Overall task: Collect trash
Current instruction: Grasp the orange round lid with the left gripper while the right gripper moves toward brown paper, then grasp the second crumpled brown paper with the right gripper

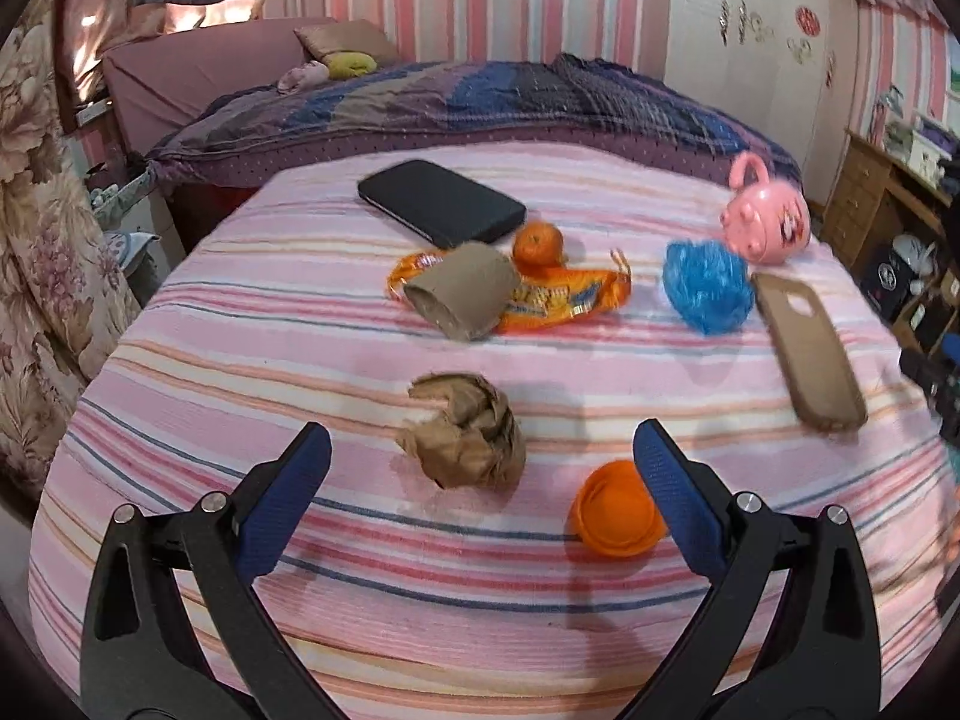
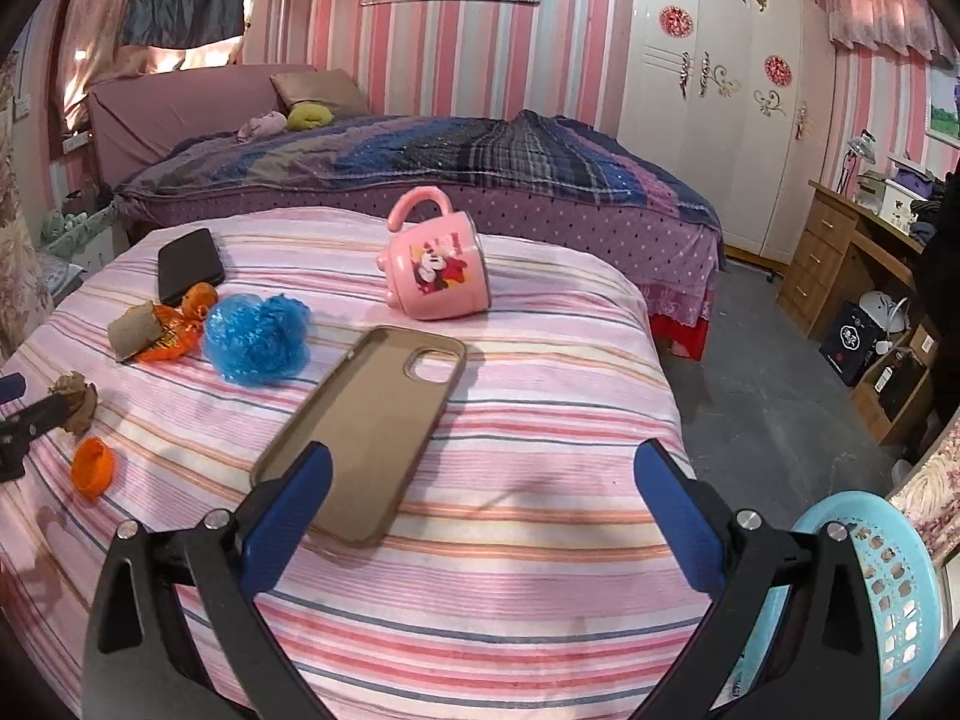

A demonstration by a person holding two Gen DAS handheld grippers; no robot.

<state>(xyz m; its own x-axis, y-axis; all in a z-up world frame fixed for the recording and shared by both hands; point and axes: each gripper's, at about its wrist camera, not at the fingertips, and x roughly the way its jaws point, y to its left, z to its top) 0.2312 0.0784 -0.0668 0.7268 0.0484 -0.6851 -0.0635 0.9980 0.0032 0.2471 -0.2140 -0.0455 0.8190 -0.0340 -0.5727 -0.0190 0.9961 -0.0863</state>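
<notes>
Two grippers are yours here, and both stand spread wide with nothing between their blue pads. Your left gripper (image 1: 480, 450) points level and forward over the striped cloth (image 1: 420, 588), tilted slightly down, and the crumpled brown paper (image 1: 465, 432) lies on the cloth between its fingers, nearer the left one, touching neither. An orange cap (image 1: 618, 510) lies at 4 o'clock from that paper, just beside the inner face of the right finger; whether they touch cannot be told. At 12 o'clock from the paper lies a cardboard tube (image 1: 462, 297) on its side atop an orange wrapper (image 1: 564, 300), with a small orange fruit (image 1: 538, 245) behind and a black phone (image 1: 441, 203) beyond that. At 2 o'clock sits a blue plastic wad (image 1: 708, 285), with a pink mug (image 1: 768, 222) on its side behind it and a brown phone case (image 1: 810, 354) to its right. Your right gripper (image 2: 480, 483) points forward over the same cloth, its left finger overlapping the near end of the phone case (image 2: 372, 426) in the view, without pinching it. At 5 o'clock from that gripper, down off the cloth's edge, stands a light blue basket (image 2: 900, 600) behind the right finger.
</notes>
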